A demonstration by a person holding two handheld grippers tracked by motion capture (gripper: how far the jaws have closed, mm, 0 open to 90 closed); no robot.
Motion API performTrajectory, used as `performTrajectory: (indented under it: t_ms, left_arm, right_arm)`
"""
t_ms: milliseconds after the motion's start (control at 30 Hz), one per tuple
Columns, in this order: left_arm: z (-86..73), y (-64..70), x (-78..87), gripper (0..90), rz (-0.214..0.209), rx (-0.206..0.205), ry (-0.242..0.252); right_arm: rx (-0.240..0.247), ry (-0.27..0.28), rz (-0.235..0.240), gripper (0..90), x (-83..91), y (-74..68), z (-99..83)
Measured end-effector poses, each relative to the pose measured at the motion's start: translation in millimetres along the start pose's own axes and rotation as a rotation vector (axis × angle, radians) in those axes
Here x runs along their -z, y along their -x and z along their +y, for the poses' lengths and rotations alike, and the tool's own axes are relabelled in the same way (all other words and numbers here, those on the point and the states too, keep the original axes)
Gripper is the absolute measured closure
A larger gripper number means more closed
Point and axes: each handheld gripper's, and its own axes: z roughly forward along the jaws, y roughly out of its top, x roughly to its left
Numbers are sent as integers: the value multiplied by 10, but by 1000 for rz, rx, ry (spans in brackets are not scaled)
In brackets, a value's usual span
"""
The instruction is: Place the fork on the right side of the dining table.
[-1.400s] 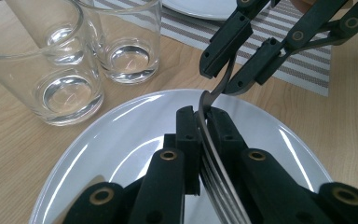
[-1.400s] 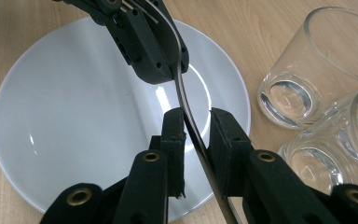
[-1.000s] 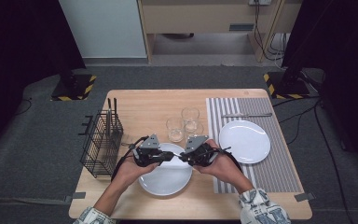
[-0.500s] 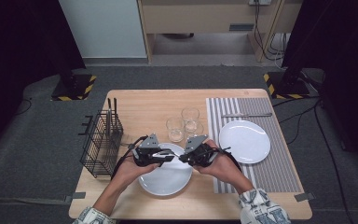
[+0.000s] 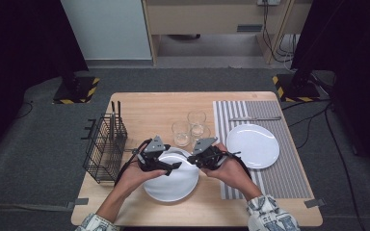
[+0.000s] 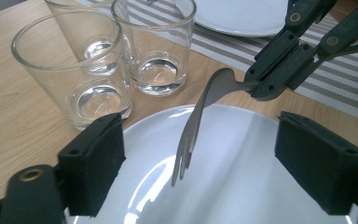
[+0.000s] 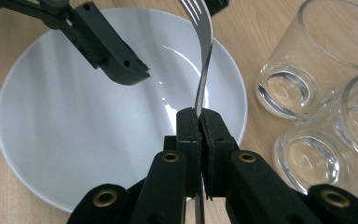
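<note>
On the table (image 5: 139, 103) are two plates, two glasses, one wire basket (image 5: 105, 147), one fork and one knife (image 5: 254, 118). The right gripper (image 7: 199, 122) pinches the fork (image 7: 204, 51) by its handle, holding it above the near plate (image 5: 171, 183); the handle's end is hidden behind the jaws. The left gripper (image 6: 200, 161) is spread wide, its jaws either side of the tines. The glasses (image 5: 189, 127) stand just beyond. The far plate (image 5: 253, 144) lies on a striped mat (image 5: 289, 168).
</note>
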Motion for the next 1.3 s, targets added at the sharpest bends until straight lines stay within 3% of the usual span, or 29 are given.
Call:
performTrajectory:
  t_ms: [333, 1300]
  left_arm:
    - [-12, -40, -5, 96, 23, 37, -13]
    - [-17, -42, -16, 60, 34, 51, -12]
  right_arm:
    - [-28, -15, -25, 874, 9, 32, -29]
    - [-88, -13, -80, 872, 66, 84, -105]
